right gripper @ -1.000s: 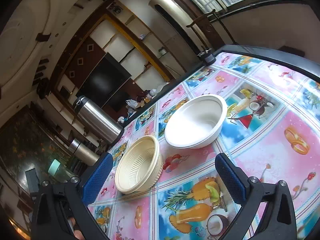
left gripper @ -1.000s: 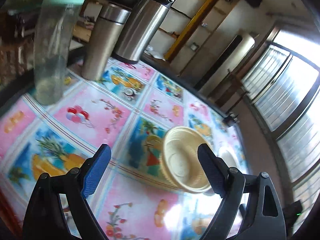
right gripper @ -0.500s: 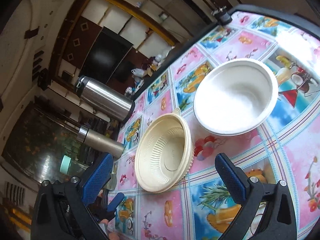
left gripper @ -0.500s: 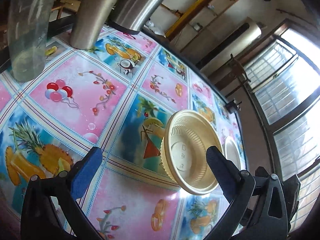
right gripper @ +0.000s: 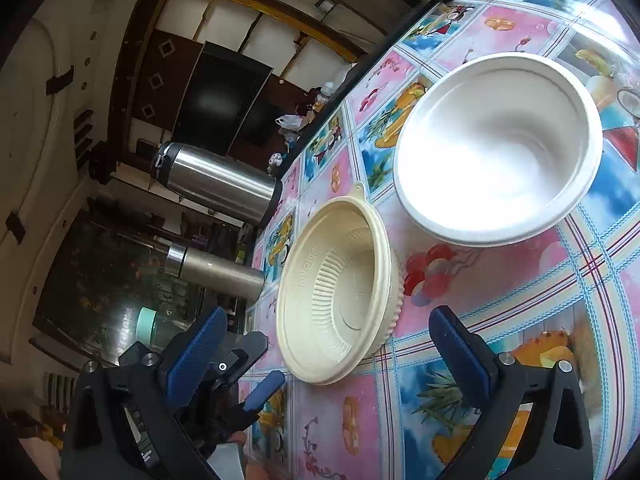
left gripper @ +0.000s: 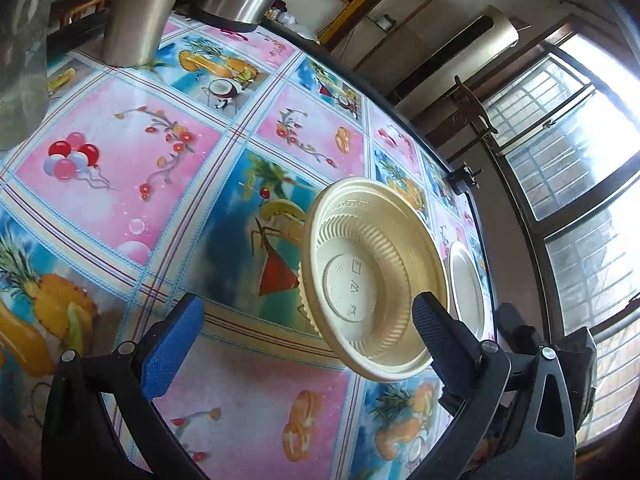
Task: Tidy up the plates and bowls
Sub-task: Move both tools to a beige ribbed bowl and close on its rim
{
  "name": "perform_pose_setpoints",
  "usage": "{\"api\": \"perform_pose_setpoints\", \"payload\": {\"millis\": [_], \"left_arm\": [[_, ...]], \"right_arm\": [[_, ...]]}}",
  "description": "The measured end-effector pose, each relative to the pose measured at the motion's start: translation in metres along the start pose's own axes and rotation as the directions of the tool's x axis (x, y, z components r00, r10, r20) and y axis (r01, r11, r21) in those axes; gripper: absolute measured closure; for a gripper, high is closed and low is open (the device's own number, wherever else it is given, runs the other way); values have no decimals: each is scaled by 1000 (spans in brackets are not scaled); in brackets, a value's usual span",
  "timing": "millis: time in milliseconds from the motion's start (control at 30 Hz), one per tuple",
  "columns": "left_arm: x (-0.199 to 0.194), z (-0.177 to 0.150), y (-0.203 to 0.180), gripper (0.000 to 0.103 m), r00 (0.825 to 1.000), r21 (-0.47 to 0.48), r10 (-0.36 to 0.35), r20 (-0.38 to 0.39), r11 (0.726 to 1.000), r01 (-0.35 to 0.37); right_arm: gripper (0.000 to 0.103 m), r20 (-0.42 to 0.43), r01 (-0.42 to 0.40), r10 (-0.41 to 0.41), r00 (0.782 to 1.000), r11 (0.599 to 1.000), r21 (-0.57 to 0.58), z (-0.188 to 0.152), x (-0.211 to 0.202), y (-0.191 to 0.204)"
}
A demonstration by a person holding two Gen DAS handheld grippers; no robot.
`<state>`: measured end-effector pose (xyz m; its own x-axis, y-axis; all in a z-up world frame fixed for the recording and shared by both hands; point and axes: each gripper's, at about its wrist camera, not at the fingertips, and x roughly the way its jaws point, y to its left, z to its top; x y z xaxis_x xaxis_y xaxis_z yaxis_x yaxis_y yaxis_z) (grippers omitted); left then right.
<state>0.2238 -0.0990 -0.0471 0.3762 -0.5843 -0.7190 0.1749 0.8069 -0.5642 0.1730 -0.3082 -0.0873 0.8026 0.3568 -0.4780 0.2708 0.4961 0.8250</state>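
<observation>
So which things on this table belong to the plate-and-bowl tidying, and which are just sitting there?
Part of the job:
- cream ribbed bowl
- white bowl

Just sitting there:
- large steel flask
- slim steel flask
- clear jar with mint lid
- patterned tablecloth

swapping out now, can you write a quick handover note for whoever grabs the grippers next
Left gripper: open, empty, jaws just widened, aimed at the cream bowl.
Right gripper: open, empty, also facing that bowl.
Cream bowl sits upright on the tablecloth; the white bowl stands apart beyond it.
Done: nothing stacked yet.
Left: probably pick up one bowl and nest it in the other.
</observation>
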Motion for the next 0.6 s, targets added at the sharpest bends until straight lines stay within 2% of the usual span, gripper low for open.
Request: {"api": "perform_pose_setpoints", "payload": {"millis": [100,233,267,333,433,500,600], "left_arm": [[-2,-2,-4,0,999,4,-24,21,1000,24],[-8,-2,-8,0,996,7,-59,63,998,59],[-10,-2,-8,0,996,8,-58,71,998,58],[-11,-2,-8,0,996,10,-47,81,999,46],[-9,-2,-8,0,996,6,-34,78,999,33],[-8,-2,-8,0,997,7,-27,72,1000,27],[-9,-2,-9,0,998,14,-7,70,1000,6]], "right_arm": [[12,-4,-1,1,1000,1000,10,1,3,-5],[31,-24,11,-11,1000,1000,8,1,10,-8],[36,-25,16,-16,1000,1000,4,1,11,-8],[40,-28,24,-24,999,1000,0,0,13,-9],[41,-39,22,-22,999,1000,3,0,16,-11],[46,-33,42,-42,999,999,-3,-1,16,-11],[58,-32,56,-56,998,998,-15,0,17,-9]]}}
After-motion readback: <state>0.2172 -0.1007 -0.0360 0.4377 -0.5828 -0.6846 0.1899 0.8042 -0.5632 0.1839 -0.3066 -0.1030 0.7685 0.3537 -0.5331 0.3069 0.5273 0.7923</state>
